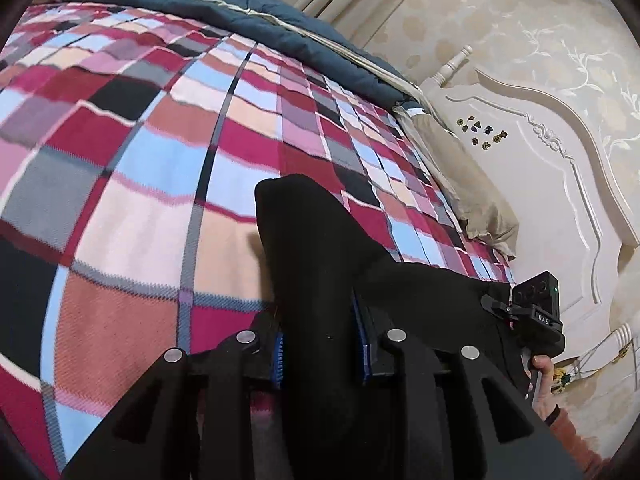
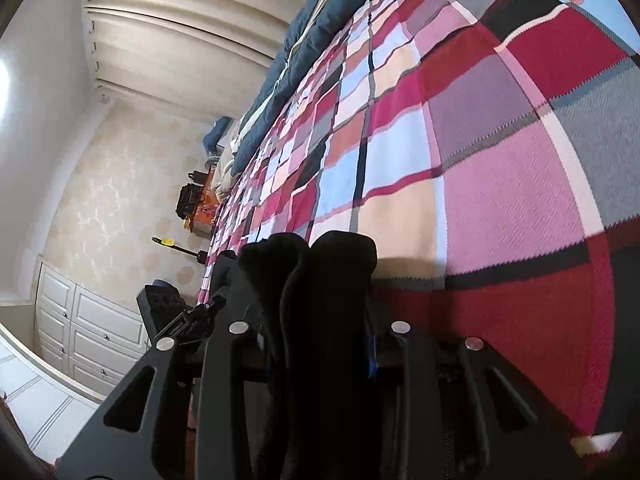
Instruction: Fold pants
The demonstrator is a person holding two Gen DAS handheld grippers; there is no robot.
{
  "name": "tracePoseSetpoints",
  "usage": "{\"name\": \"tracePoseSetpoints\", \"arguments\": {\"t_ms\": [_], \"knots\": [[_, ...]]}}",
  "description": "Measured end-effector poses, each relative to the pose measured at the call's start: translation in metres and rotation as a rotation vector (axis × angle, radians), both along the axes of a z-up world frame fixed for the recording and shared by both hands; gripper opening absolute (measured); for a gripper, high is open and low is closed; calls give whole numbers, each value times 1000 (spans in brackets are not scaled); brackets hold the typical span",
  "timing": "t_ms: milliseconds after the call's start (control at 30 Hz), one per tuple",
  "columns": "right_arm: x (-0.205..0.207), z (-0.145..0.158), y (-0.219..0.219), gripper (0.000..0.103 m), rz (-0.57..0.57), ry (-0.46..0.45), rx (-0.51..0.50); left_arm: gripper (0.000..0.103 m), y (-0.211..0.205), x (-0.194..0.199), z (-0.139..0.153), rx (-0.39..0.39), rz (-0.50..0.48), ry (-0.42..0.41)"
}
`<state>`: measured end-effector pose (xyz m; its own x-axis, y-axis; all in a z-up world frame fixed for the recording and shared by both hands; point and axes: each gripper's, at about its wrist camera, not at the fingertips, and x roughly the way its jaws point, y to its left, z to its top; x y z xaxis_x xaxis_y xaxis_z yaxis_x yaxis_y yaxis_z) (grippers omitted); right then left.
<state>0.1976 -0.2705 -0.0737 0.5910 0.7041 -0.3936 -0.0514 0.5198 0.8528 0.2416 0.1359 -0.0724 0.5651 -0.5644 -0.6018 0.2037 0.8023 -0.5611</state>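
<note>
Pinching pants point(image 1: 320, 248) in both claws, left point(image 1: 322, 344) and right point(image 2: 320, 344), mid-frame; we risk slippage if thick folds bunch.

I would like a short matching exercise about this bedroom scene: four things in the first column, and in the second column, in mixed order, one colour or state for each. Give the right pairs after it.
Column 1
1. pants
2. blanket
3. quilt
4. headboard

Column 2
A. checked, spread over the bed
B. cream white, with carved trim
C. black, clamped in the left gripper and the right gripper
D. dark blue, bunched along the far edge of the bed

Pairs: 1-C, 2-A, 3-D, 4-B
</note>
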Motion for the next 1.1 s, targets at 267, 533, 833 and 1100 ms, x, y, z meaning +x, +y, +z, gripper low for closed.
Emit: {"name": "tracePoseSetpoints", "arguments": {"t_ms": [267,533,833,1100], "knots": [[25,5,5,30,-7,-3,-9,27,4,23,2,37,14,-18],[39,-4,4,30,-8,20,15,28,10,36,-5,32,26,-14],[40,-10,3,31,-13,25,40,33,14,37,-11,10,24,-1],[23,-2,2,53,-30,45,61,67,35,26,-17,-156,14,47]]}}
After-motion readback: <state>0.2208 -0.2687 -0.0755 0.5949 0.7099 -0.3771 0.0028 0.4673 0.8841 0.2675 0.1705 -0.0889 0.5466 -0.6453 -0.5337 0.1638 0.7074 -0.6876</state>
